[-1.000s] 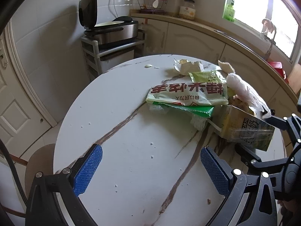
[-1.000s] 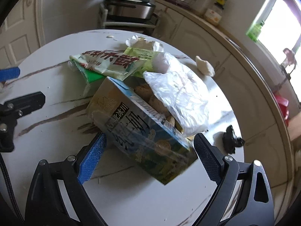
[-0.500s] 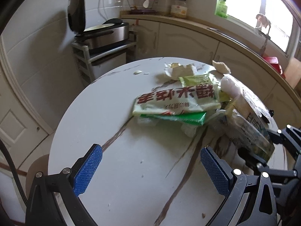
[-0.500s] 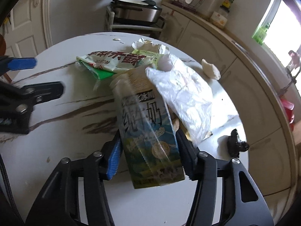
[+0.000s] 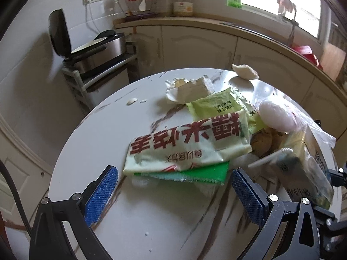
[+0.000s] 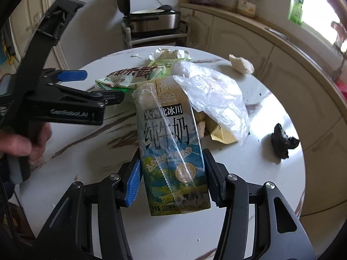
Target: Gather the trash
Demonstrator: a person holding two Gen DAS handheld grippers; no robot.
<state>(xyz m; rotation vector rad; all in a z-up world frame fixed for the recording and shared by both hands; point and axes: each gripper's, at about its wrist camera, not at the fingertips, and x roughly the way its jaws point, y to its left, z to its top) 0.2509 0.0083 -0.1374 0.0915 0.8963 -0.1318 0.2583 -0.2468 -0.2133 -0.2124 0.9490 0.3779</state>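
Observation:
My right gripper [image 6: 172, 178] is shut on a blue-and-green milk carton [image 6: 171, 143] and holds it upright above the round marble table [image 6: 249, 162]. The carton also shows in the left wrist view [image 5: 303, 169] at the right. My left gripper [image 5: 173, 192] is open and empty, just in front of a white snack bag with red characters [image 5: 186, 145] lying on a green wrapper [image 5: 195, 175]. A light green packet [image 5: 216, 106], a crumpled white wrapper [image 5: 188, 87] and a clear plastic bag [image 6: 214, 95] lie behind.
A black crumpled scrap [image 6: 282, 140] lies at the table's right side and a white tissue lump [image 6: 240, 64] at its far edge. A rice cooker on a metal rack [image 5: 97, 49] stands behind the table. Cabinets and a counter [image 5: 238, 43] curve along the wall.
My right gripper has closed on the milk carton, turned it upright and lifted it off the table. My left gripper has moved closer to the snack bag, still open.

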